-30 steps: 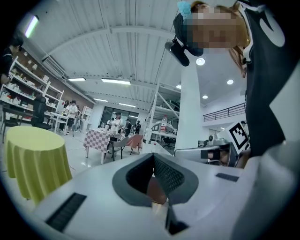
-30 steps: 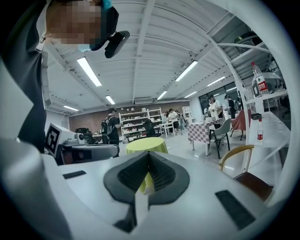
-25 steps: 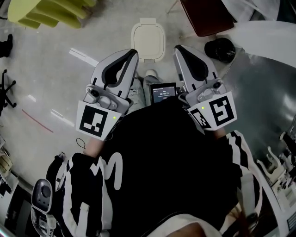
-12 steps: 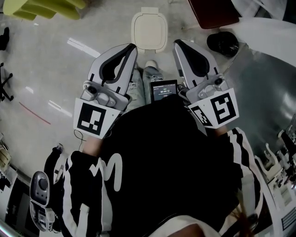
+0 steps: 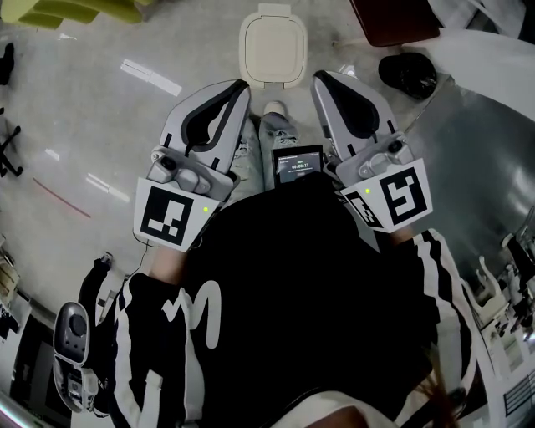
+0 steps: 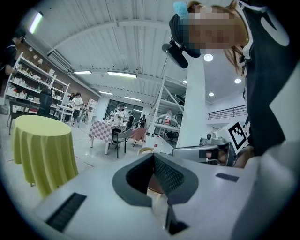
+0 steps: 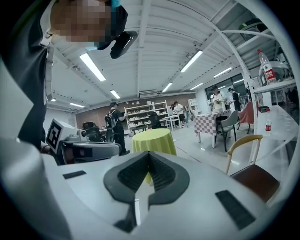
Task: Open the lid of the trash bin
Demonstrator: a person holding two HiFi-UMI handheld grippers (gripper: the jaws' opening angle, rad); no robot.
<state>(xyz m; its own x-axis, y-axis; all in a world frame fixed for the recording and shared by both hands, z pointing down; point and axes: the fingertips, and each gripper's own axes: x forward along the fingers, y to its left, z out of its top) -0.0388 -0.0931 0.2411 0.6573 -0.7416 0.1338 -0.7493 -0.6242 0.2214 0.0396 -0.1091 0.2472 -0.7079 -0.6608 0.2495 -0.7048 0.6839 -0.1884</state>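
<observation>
Trash bin [image 5: 246, 52] on the floor ahead, lid [image 5: 270, 46] down; probably light, stiff plastic, best lifted by its rim. Left gripper [image 5: 237, 90] and right gripper [image 5: 323, 82] closed, empty, well short.

Cream trash bin [image 5: 273, 12], lid [image 5: 270, 48] closed.
It is set upright on the pale floor [image 5: 109, 117], viewed from above, the rounded-square lid lying flat.

Bright, even light on my feeds
Ceiling strips [image 7: 92, 66] glare off the floor [image 5: 150, 78]; gripper views bend, darkening at corners.
</observation>
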